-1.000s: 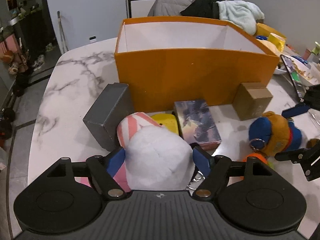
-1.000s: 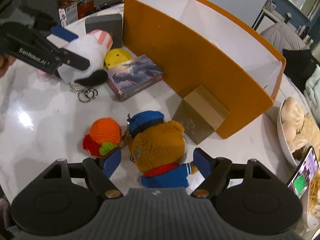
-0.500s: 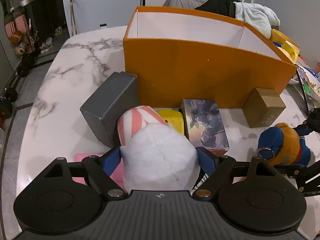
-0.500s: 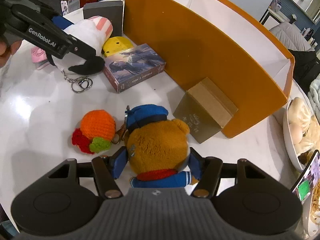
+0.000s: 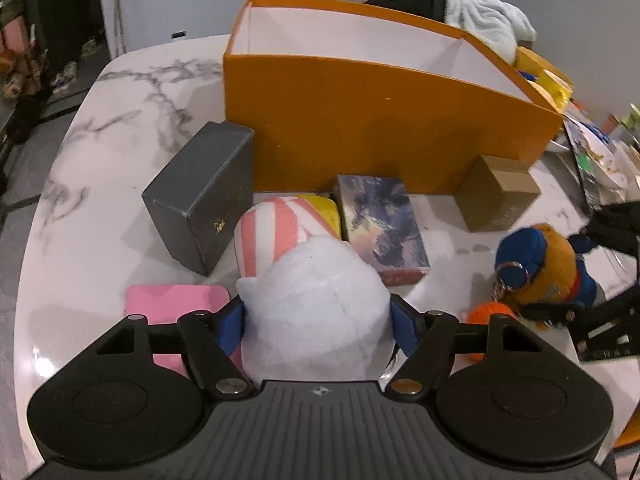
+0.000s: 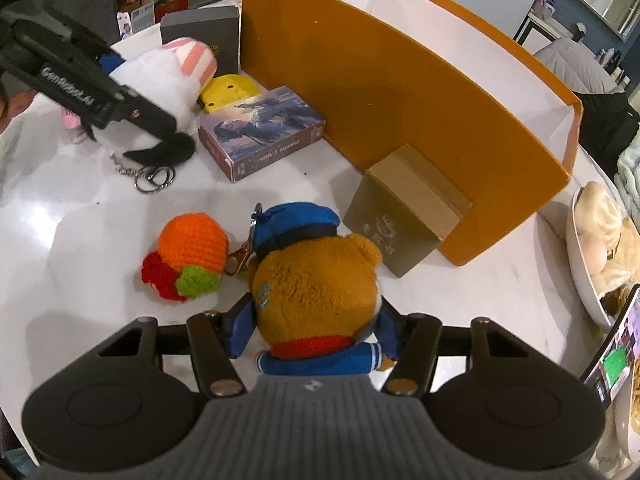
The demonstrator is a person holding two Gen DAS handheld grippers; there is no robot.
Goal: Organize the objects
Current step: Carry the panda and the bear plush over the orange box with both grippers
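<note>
My left gripper is shut on a white plush toy with a pink-striped ear and holds it above the marble table; it also shows in the right wrist view, its key ring dangling. My right gripper is shut on a brown bear plush in a blue cap, seen also in the left wrist view. A big open orange box stands behind, its white inside bare where visible.
In front of the orange box lie a grey box, a yellow object, a picture box and a gold box. An orange crochet toy and a pink card lie nearby. A bowl sits right.
My right gripper closed on the bear plush and the bear has risen slightly. My left gripper lifted the white plush, uncovering the pink card beneath it.
</note>
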